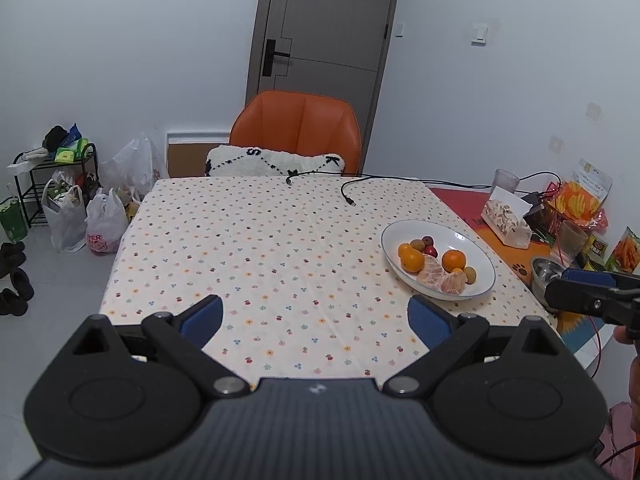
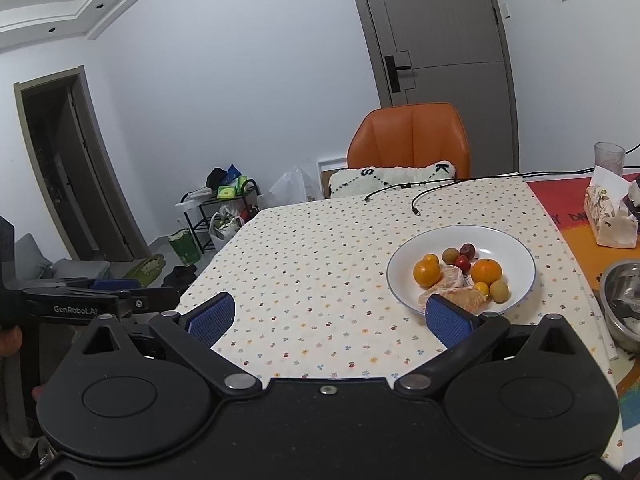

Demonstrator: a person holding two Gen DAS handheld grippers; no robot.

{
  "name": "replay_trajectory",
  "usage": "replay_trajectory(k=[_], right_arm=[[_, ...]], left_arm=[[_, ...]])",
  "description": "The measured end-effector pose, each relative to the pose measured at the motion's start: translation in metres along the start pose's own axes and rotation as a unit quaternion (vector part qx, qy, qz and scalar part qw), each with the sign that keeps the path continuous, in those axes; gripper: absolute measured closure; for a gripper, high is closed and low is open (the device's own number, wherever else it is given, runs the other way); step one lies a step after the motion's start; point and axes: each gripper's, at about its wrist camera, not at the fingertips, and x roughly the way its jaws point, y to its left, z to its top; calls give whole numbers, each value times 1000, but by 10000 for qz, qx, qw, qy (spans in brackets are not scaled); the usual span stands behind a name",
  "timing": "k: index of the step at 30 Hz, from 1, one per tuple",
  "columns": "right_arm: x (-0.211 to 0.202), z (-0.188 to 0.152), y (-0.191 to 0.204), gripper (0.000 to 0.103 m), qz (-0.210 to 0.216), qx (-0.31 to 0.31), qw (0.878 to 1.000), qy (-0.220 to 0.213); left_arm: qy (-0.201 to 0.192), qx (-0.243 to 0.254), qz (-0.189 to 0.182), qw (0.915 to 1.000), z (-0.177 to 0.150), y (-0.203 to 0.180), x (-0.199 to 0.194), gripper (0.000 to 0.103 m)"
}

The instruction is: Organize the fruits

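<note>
— Both tools sit nearest: left tool (image 1: 316,318) with its blue pads spread wide and nothing between them, right tool (image 2: 330,316) likewise parted and empty.

— And the fruit?

— All in the white bowl (image 2: 516,240) on the dotted surface (image 2: 312,264), at about two o'clock from either tool. Two oranges (image 2: 486,272), small green-brown fruits (image 2: 499,291), dark red ones (image 2: 467,249), and peeled citrus segments (image 2: 452,280) toward the near rim.

— What could go wrong?

— I'd judge the peeled segments soft: pinching hard would likely crush them. The round oranges could roll out of a shallow grip and off the rim. The right tool's pad already overlaps the near rim in its view, so pressing down there might tip the bowl. The steel bowl (image 2: 624,300) at three o'clock could be knocked.
</note>
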Motion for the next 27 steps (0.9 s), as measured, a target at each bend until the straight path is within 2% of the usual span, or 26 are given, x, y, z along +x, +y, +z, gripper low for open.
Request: replay_trajectory(k=[27], right_arm=[[4, -2, -1, 0, -3, 4, 10000, 59]], left_arm=[[11, -14, 31, 10000, 0, 4, 4, 5]])
